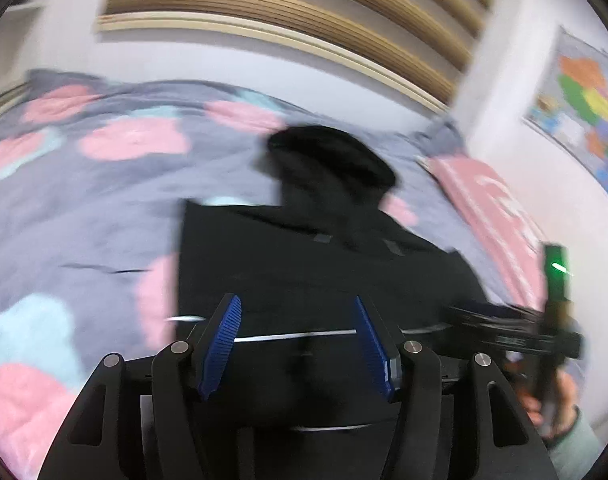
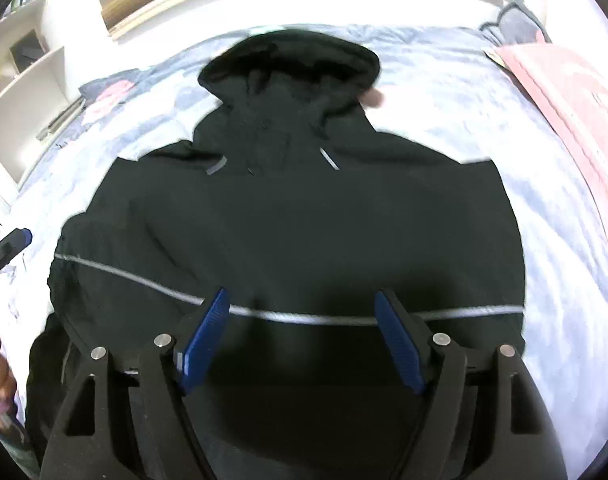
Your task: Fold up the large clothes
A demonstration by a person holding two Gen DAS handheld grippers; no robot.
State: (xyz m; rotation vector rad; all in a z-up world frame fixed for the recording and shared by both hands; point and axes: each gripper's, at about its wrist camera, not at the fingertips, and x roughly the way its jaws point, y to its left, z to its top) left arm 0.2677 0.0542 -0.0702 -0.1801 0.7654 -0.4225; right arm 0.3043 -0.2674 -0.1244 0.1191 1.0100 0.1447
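We see both fisheye views bent hard at the rim, with black corners from twelve round to twelve; the left wrist view is smeared by motion, so the slatted headboard (image 1: 296, 8) and wall poster (image 1: 580, 108) streak; the right wrist view is sharper, yet the bedcover (image 2: 484, 120) burns out white toward twelve and three o'clock; the black jacket (image 2: 288, 216) swallows detail, its grey stripe alone catching light.

No legible text anywhere
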